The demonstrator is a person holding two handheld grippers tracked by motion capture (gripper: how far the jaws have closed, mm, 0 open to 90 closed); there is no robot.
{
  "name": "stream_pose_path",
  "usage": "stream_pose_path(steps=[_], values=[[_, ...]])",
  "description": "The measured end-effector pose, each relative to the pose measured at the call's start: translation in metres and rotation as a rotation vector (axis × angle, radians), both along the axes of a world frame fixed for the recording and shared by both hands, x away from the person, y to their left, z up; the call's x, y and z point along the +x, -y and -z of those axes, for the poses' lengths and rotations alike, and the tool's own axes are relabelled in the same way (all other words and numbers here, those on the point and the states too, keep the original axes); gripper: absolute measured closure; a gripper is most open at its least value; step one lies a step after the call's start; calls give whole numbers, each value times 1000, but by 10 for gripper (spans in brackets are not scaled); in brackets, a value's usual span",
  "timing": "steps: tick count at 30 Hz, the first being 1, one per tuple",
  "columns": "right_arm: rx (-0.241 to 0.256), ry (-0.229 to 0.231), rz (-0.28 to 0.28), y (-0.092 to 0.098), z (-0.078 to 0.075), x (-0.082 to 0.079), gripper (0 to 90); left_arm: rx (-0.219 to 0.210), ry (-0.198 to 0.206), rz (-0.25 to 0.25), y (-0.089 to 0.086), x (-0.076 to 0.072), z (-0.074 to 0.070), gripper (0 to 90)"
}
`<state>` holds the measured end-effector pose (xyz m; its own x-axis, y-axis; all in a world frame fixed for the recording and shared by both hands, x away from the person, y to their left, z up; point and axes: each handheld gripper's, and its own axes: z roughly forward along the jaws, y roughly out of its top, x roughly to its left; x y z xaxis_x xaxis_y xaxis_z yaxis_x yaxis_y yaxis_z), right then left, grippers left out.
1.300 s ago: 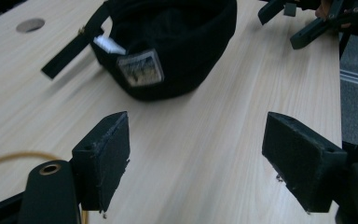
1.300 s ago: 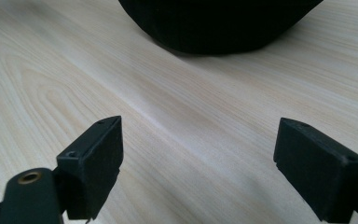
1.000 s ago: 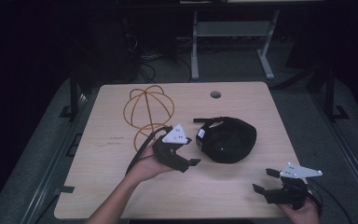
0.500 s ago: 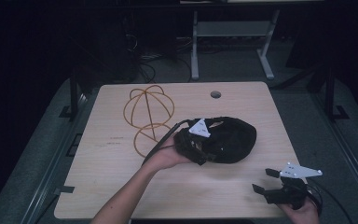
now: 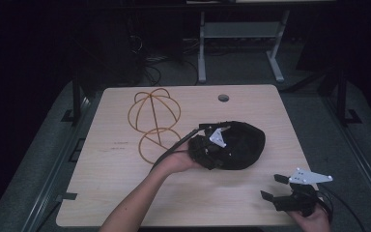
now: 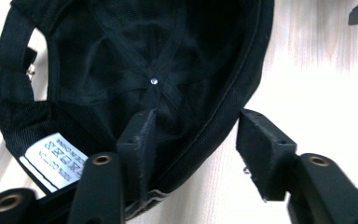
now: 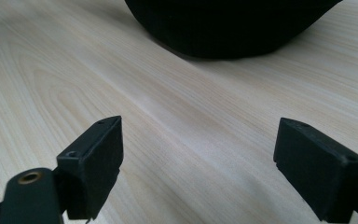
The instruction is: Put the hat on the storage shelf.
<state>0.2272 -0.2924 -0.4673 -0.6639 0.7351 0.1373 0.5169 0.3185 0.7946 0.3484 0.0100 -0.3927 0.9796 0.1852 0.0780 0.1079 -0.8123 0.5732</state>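
Observation:
A black cap (image 5: 244, 144) lies upside down on the wooden table (image 5: 116, 193), right of centre. My left gripper (image 5: 208, 147) is at the cap's left rim. In the left gripper view its jaws straddle that rim: one fingertip (image 6: 137, 140) is inside the cap (image 6: 121, 56), the other is outside over the wood, and the left gripper (image 6: 200, 128) stands open. A white label (image 6: 56, 161) shows inside the cap. My right gripper (image 5: 272, 187) hovers open near the table's front right corner. In the right gripper view it (image 7: 200, 140) faces the cap (image 7: 233, 23) across bare wood.
An orange wire cap-shaped frame (image 5: 154, 116) stands at the table's back left, close to the cap. A round cable hole (image 5: 223, 98) is near the back edge. A metal stand (image 5: 241, 34) and cables lie on the dark floor beyond.
My left gripper has moved right from the table's middle to the cap and now has its jaws over the cap's rim. The right gripper has stayed in place.

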Motion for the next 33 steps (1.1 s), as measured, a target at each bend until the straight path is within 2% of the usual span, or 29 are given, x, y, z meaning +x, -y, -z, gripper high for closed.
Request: stream_pose_path(steps=[2,3,5,6,7,10,11,13,17,18,19,22,24,25,26,27,31,33], values=[[3,-1,2,0,0,0,154,3,3,7,1,-1,1,505],[10,-3,7,-1,-1,0,154,8,4,12,2,-2,2,561],[8,-1,6,-1,-1,0,154,10,6,22,2,-3,3,584],[8,2,6,-2,-2,1,154,10,-1,31,3,-3,4,649],[8,2,6,-2,-2,1,154,3,-7,38,2,-4,5,649],[9,7,7,-3,-2,1,154,-40,-45,41,1,-3,6,740],[11,8,8,-4,-2,1,154,-48,-43,49,3,-4,5,784],[12,11,8,-4,-2,1,154,-56,-40,51,4,-5,4,797],[28,16,5,-7,-4,3,154,-119,-51,50,5,-7,-2,818],[35,21,3,-8,-5,3,155,-166,-74,52,5,-7,-6,819],[35,21,3,-8,-5,3,155,-166,-74,52,5,-7,-6,819],[43,40,-7,-10,-7,1,157,-232,-107,51,4,-8,-14,819],[59,53,-7,-11,-9,0,157,-268,-124,55,3,-8,-20,819],[88,66,0,-11,-11,-1,157,-305,-142,57,3,-9,-24,819],[100,72,2,-11,-12,-1,157,-324,-153,59,2,-9,-26,819],[100,72,2,-11,-12,-1,157,-324,-153,59,2,-9,-26,819],[146,104,20,-12,-17,-1,150,-396,-200,76,-1,-11,-33,819],[146,121,26,-13,-19,-1,149,-402,-206,80,-1,-11,-34,819]])
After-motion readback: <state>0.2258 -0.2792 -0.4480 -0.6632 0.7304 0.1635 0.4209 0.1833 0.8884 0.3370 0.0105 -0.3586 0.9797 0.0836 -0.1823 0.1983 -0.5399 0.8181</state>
